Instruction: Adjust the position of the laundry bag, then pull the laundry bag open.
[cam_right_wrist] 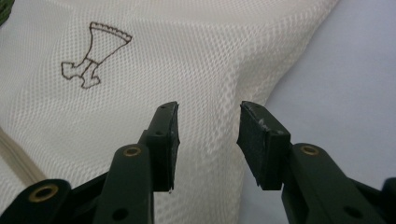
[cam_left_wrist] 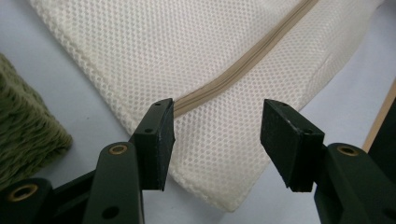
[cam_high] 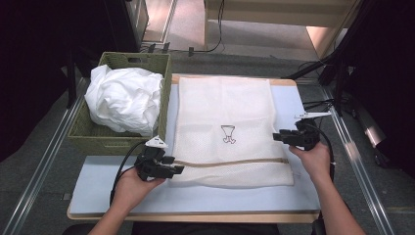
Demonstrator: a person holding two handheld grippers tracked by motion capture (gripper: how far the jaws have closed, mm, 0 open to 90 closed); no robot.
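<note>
— Where are the grippers sitting?
— Left gripper (cam_high: 177, 169) is gaping wide at the mesh bag's (cam_high: 225, 110) seven o'clock corner, by the zip (cam_left_wrist: 243, 65); right gripper (cam_high: 277, 137) is gaping empty at three.
— Risk?
— Thin mesh could be slipping free — or snagging. Basket (cam_high: 80, 132) is waiting at ten.

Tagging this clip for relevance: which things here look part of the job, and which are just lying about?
Likely in play:
mesh bag, both tongs open at its edges
zip
left tongs
right tongs
basket
white cloth in the basket

Lying about:
cables beyond the table
</note>
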